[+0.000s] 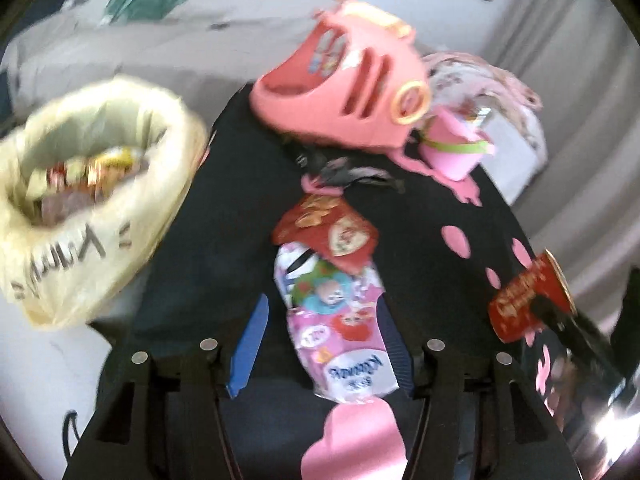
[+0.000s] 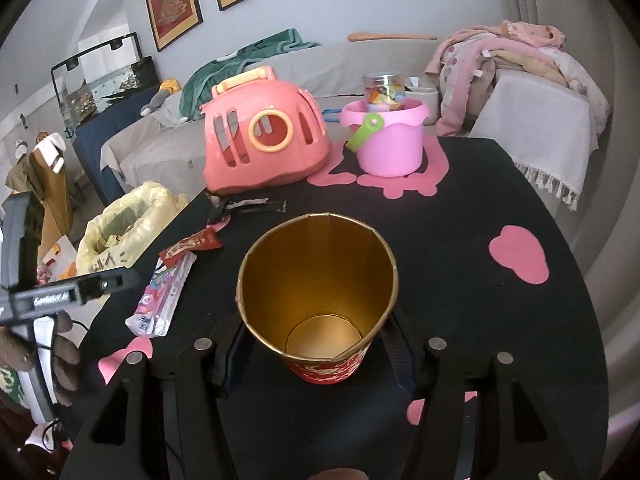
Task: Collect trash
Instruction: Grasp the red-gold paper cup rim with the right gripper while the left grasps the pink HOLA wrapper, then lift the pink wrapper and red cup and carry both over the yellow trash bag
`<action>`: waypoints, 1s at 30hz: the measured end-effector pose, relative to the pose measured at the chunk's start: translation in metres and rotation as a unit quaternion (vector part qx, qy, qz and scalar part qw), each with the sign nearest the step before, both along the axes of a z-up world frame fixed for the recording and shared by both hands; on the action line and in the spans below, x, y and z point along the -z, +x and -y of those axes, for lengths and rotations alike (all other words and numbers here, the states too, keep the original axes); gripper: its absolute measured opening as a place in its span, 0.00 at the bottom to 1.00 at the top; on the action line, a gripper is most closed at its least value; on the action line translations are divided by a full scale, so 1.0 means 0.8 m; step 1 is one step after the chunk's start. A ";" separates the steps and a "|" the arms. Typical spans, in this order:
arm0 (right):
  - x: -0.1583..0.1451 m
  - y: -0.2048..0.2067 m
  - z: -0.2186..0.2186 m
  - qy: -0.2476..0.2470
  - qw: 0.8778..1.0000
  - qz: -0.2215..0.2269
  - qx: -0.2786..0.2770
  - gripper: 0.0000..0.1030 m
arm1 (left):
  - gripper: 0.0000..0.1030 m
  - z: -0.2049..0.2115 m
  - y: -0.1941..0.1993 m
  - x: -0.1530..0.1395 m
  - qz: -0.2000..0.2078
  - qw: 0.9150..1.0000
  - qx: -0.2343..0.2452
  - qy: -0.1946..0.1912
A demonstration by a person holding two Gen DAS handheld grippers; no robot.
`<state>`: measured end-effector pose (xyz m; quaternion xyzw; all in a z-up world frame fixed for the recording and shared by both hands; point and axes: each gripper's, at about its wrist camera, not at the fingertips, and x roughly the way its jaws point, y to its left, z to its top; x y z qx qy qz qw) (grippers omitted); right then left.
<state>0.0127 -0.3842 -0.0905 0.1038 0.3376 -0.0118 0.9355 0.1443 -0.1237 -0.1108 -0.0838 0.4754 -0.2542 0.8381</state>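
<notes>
Red paper cup (image 2: 320, 304), gold-lined, clamped upright between my right gripper (image 2: 316, 350) fingers above the black table (image 2: 480, 200). My left gripper (image 1: 320, 344), jaws apart, straddles a pink tissue packet (image 1: 340, 320) lying on the table; yellow trash bag (image 1: 92, 184) sits at table's left edge.

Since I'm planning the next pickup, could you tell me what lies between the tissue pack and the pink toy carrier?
A red snack wrapper overlaps the tissue pack's far end; beyond lies a dark crumpled wrapper just before the pink toy carrier. The right wrist view shows this best.
</notes>
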 end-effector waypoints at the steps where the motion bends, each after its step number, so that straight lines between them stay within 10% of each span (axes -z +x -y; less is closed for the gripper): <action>1: 0.000 0.001 -0.001 0.002 1.000 0.000 -0.001 0.55 | 0.56 0.002 0.002 0.004 -0.009 1.000 -0.001 -0.002; 17: -0.001 -0.001 -0.017 -0.027 1.000 0.005 -0.006 0.56 | 0.57 0.050 -0.001 0.014 -0.001 0.998 0.043 0.035; 19: -0.001 -0.001 -0.020 -0.029 1.000 0.005 -0.007 0.56 | 0.52 0.050 -0.008 0.014 0.000 0.998 0.044 0.040; 22: -0.003 -0.002 -0.024 -0.030 0.999 0.006 -0.009 0.56 | 0.14 0.046 -0.018 0.016 -0.012 0.998 0.052 0.030; 30: -0.025 -0.012 -0.045 -0.050 0.998 0.015 -0.022 0.56 | 0.10 -0.003 -0.064 -0.023 -0.008 0.997 0.076 -0.024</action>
